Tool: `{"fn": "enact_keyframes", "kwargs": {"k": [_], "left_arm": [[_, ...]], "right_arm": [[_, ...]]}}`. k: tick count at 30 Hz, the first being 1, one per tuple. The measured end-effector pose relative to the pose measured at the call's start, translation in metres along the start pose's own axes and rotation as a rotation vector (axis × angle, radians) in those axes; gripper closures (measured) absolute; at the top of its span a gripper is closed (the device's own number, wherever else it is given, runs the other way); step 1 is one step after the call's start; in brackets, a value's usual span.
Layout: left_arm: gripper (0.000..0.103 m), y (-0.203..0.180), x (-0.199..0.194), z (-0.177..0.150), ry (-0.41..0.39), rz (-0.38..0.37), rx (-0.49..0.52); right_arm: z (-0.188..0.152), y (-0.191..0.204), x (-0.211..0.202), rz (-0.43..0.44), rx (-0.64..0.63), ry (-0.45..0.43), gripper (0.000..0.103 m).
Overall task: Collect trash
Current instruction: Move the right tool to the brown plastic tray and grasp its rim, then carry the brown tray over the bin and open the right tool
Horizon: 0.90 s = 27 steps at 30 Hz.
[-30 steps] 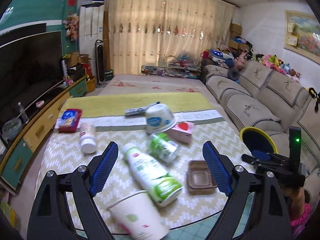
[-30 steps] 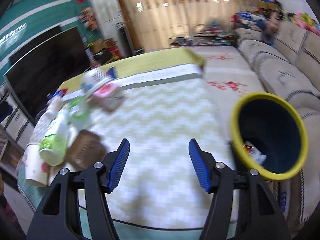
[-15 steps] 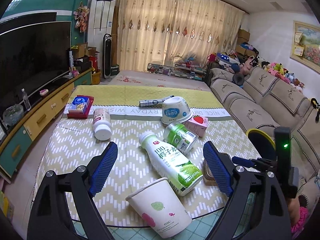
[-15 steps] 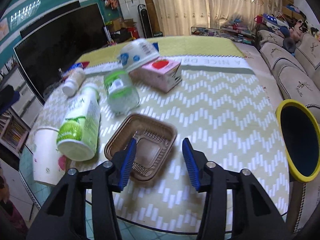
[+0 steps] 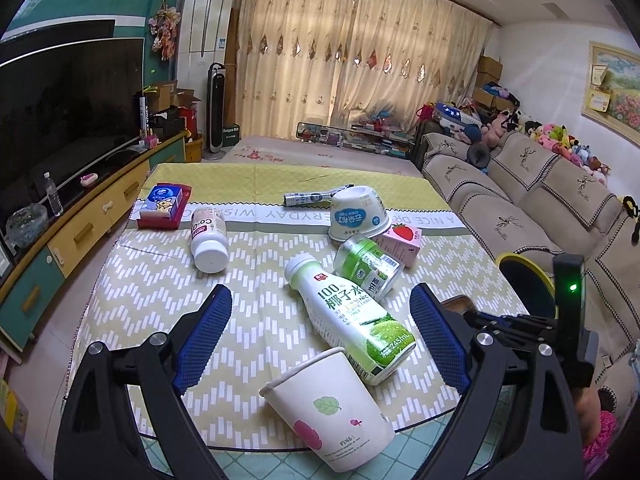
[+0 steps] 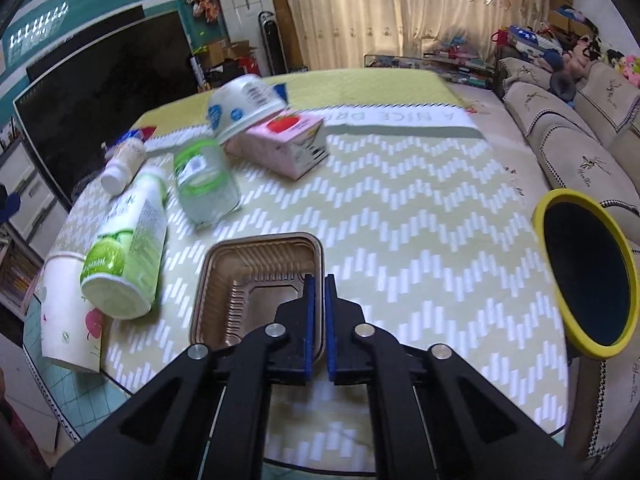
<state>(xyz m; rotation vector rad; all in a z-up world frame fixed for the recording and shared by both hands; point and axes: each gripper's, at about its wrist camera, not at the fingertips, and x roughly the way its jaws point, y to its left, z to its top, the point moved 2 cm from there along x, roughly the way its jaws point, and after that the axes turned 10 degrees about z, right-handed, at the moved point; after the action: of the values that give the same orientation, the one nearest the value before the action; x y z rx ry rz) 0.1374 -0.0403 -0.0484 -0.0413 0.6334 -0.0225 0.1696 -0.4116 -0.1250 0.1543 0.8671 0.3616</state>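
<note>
My right gripper (image 6: 319,280) is shut on the right wall of a brown plastic tray (image 6: 248,276), which lies on the table's near side. In the left wrist view my left gripper (image 5: 320,292) hovers with its jaws wide and still opening, pressing on nothing. A coconut-water bottle (image 5: 352,320) and a tipped paper cup (image 5: 332,412) lie below and between its fingers. Beyond them are a green-labelled clear jar (image 5: 368,268), a pink strawberry carton (image 5: 402,240), an upturned white tub (image 5: 358,216) and a white pill bottle (image 5: 208,236).
A dark bin with a yellow rim (image 6: 584,276) stands off the table's right edge, against the sofa (image 5: 520,208). A tissue pack (image 5: 164,206) and a rolled wrapper (image 5: 312,198) lie at the far side. A TV cabinet (image 5: 80,232) runs along the left.
My right gripper swung from beside the bin over to the brown tray and closed on its right wall. The left gripper dropped a little toward the bottle and cup, staying wide.
</note>
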Motion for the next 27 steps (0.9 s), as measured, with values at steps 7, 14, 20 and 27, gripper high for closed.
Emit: {"fn": "enact_keyframes", "kwargs": {"k": [7,14,20,27], "left_arm": [[0.014,-0.008,0.01,0.004,0.015,0.012,0.009],[0.014,-0.019,0.021,0.005,0.033,0.006,0.021],[0.014,-0.023,0.024,0.004,0.038,0.013,0.028],[0.014,-0.034,0.028,0.005,0.043,0.015,0.046]], "right_arm": [[0.013,-0.065,-0.031,-0.092,0.115,-0.096,0.098],[0.014,-0.172,-0.068,-0.283,0.303,-0.167,0.098],[0.01,-0.252,-0.081,-0.391,0.446,-0.182,0.098],[-0.001,-0.293,-0.077,-0.431,0.534,-0.185,0.091]]}}
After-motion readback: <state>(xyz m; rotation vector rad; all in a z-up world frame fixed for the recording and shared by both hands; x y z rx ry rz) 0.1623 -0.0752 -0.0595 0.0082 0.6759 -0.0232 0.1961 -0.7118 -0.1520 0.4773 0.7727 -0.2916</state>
